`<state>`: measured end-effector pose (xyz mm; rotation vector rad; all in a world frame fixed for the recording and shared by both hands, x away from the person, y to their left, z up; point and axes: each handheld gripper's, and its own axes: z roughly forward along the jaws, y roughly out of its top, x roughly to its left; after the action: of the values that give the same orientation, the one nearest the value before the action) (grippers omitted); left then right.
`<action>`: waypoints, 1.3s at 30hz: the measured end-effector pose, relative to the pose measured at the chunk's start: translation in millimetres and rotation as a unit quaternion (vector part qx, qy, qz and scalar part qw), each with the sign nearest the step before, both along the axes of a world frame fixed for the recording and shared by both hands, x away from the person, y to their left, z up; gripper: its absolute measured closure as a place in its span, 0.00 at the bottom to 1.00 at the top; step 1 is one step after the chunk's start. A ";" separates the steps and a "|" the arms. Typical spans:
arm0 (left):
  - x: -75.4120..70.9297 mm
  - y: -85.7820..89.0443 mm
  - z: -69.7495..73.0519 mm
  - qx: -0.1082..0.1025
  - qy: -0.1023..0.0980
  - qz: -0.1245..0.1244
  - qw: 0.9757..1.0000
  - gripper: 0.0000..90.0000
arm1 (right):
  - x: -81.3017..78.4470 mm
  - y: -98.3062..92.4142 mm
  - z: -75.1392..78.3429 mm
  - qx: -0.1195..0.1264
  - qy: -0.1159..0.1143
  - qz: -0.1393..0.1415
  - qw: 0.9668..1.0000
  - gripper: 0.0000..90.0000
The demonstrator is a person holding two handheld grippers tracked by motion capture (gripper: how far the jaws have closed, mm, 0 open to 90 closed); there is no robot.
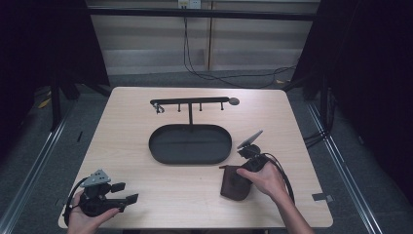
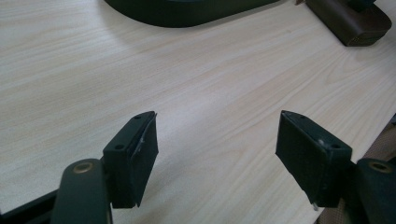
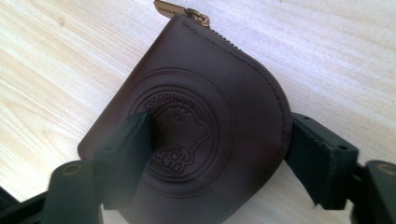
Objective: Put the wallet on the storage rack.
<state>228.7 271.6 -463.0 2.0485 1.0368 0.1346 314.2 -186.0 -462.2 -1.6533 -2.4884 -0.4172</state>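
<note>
I have the right gripper over the dark brown embossed leather coin pouch, just in front of the black oval metal tray. Its jaws are wide, one over the face, one at the curved edge, not yet pinching. Next I'd settle them astride an edge and close; the left gripper waits wide and empty, well left of the tray.

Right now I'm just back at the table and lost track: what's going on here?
A person works with a hand-held gripper in each hand. The right hand-held gripper is down over a brown zip pouch near the table's front edge, one jaw over its face, one beside its edge. The left hand-held gripper hangs open over bare wood. The black oval tray holds nothing.
</note>
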 end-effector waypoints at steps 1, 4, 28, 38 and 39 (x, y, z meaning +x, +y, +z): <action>-0.1 -0.1 0.1 0.001 0.000 -0.001 1.000 0.33 | 0.6 -0.4 0.2 0.001 0.003 0.001 1.000 0.30; -0.4 0.4 0.4 -0.001 -0.001 -0.002 1.000 0.33 | 1.6 -1.7 -0.1 0.008 0.012 -0.007 1.000 0.31; -1.2 0.5 1.0 0.008 -0.004 -0.008 1.000 0.34 | 7.1 0.0 33.4 -0.010 -0.013 -0.017 1.000 0.76; -2.3 0.3 2.5 0.005 -0.011 -0.015 1.000 0.32 | 10.1 -6.7 50.2 -0.005 -0.019 -0.015 1.000 0.87; -2.4 0.1 2.6 0.004 -0.013 -0.015 1.000 0.32 | 10.3 -7.1 51.4 -0.006 -0.017 -0.012 1.000 0.87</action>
<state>226.3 271.7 -460.4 2.0635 0.9909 0.1486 324.5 -193.2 -410.8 -1.6950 -2.5018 -0.4381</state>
